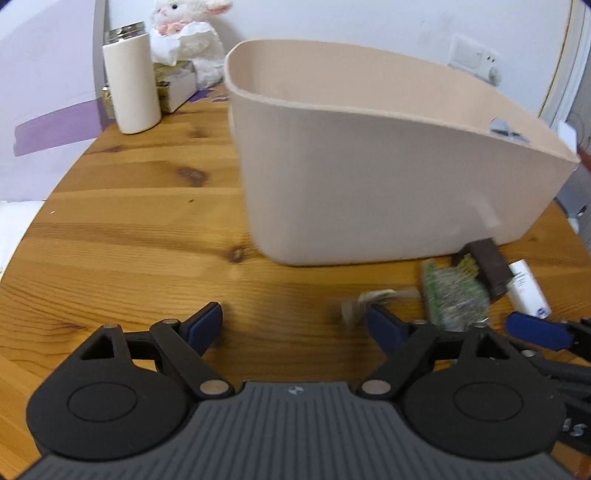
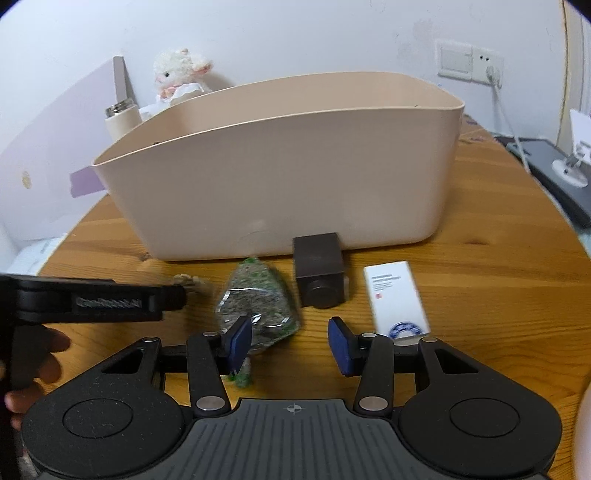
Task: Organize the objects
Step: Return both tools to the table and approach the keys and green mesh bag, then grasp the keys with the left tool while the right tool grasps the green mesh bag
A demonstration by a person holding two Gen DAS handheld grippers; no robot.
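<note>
A beige plastic bin (image 2: pixel 280 192) stands on the wooden table, also in the left wrist view (image 1: pixel 388 184). In front of it lie a green speckled packet (image 2: pixel 258 306) (image 1: pixel 452 295), a dark brown box (image 2: pixel 319 269) (image 1: pixel 489 266), a white box (image 2: pixel 397 299) (image 1: pixel 526 290) and a small pale knotted item (image 1: pixel 364 301) (image 2: pixel 188 280). My left gripper (image 1: pixel 295 325) is open and empty, low over the table, left of the items. My right gripper (image 2: pixel 291 347) is open and empty, its left fingertip (image 2: pixel 238 343) over the packet's near edge.
A white flask (image 1: pixel 131 79) with a metal lid, a tissue box (image 1: pixel 177 79) and a plush lamb (image 1: pixel 188 26) stand at the back left. A dark device (image 2: pixel 554 173) with a cable lies at the right edge. A wall socket (image 2: pixel 469 62) is behind.
</note>
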